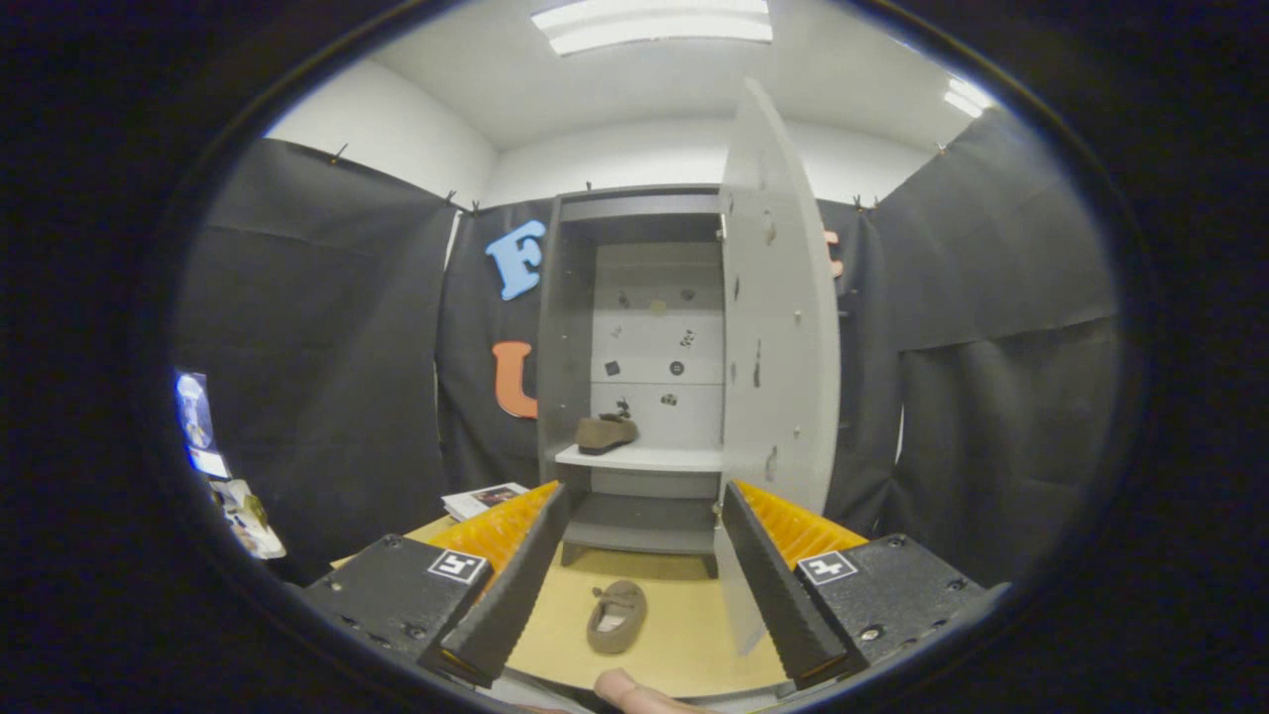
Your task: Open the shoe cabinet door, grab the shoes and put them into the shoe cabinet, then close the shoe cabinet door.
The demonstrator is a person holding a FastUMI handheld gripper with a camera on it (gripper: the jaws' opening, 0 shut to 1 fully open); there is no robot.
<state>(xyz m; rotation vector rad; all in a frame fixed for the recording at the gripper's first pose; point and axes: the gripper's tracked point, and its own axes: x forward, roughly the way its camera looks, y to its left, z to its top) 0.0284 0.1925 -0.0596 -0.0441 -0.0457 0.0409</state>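
The claw (634, 585) is being held wide, empty, above the second shoe (616, 617) on the counter (684, 645); an off-centre grasp risks it being dropped before the cabinet (575, 327).

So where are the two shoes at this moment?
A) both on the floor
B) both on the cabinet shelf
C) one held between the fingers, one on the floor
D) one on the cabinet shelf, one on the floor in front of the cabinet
D: one shoe sits on the shelf of the cabinet behind the open door, the other shoe lies on the floor between the fingers of the open gripper.
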